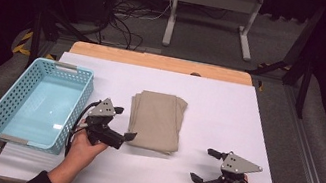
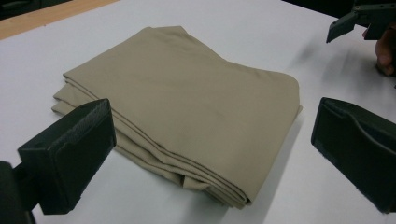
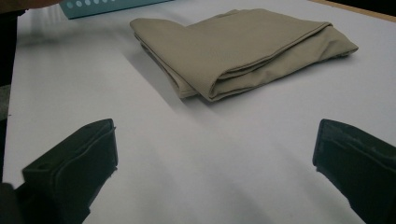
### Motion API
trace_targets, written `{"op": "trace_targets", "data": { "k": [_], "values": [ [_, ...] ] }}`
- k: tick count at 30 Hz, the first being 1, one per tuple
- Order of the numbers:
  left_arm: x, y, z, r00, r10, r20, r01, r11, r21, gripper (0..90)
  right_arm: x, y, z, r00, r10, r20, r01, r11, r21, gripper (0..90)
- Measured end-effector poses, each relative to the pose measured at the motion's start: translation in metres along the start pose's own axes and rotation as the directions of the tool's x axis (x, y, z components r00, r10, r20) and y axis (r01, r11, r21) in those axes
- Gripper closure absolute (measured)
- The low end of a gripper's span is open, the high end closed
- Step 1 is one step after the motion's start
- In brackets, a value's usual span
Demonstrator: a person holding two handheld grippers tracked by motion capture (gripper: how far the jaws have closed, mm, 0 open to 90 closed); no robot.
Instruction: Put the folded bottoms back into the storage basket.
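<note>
A folded beige cloth lies flat in the middle of the white desk, with a light blue basket just to its left, its bottom bare. The work in hand looks like the approach to the cloth, most likely to lift it and carry it to the basket, though nothing is gripped yet.

The left gripper sits just beside the cloth's near left corner with its jaws wide apart. In the left gripper view the stacked folds of the cloth lie between and just ahead of the two jaws, not touched by either. The right gripper rests well apart from the cloth, near the front right of the desk, also spread wide and holding nothing; in its own view the cloth lies farther off across bare desk.

The next move calls for the left gripper to slide forward so one jaw goes under the layered edge and the other over it, then close on all the folds together. Catching only the top layer would likely let the cloth unfold when lifted.
</note>
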State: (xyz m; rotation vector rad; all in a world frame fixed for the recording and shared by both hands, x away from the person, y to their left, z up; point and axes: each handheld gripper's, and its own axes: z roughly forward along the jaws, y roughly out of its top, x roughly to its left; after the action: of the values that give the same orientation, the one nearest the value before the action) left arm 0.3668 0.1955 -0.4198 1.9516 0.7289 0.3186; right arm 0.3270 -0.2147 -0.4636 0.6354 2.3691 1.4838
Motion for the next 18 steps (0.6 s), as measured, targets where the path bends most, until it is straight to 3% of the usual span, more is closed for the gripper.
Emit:
{"op": "trace_targets", "data": {
  "k": [18],
  "values": [
    [0.01, 0.023, 0.011, 0.9998, 0.01, -0.017, -0.01, 0.9999, 0.008, 0.6, 0.0, 0.0, 0.0, 1.0, 0.001, -0.003, -0.001, 1.0, -0.004, 0.6]
  ]
}}
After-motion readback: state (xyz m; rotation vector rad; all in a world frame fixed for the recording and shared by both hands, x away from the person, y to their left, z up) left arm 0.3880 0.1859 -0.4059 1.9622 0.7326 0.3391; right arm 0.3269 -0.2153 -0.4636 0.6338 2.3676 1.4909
